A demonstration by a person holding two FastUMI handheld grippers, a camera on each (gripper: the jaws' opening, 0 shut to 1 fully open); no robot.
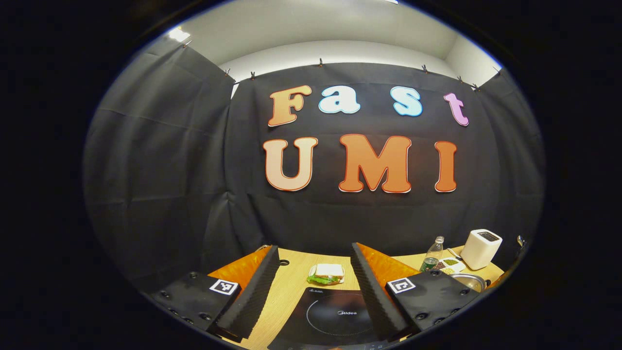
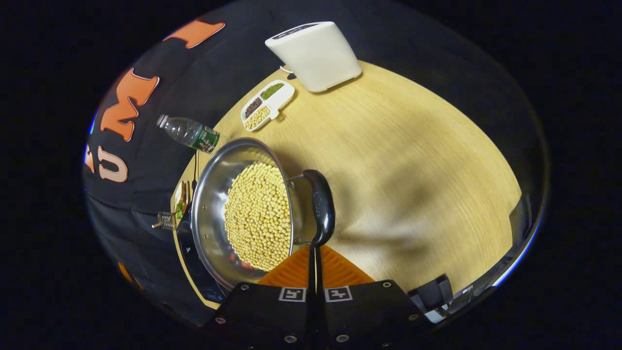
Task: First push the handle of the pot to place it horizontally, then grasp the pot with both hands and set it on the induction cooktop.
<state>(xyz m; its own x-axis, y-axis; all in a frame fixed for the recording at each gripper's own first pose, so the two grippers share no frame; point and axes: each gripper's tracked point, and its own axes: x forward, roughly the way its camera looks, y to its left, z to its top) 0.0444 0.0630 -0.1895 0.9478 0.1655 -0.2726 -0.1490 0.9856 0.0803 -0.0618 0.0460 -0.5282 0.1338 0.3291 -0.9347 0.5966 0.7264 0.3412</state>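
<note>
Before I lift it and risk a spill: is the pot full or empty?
Partly full: the pot holds a bed of pale yellow beans covering its bottom, with bare steel wall showing above them.

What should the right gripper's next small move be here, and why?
Probably a sideways nudge: the right gripper looks shut, its tips at the lower end of the pot handle. The left gripper hangs open over the cooktop, so the two-handed lift seems premature.

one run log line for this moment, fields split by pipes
left tool: open over induction cooktop | right tool: shut, tips at pot handle | pot: holds beans, on table
</note>
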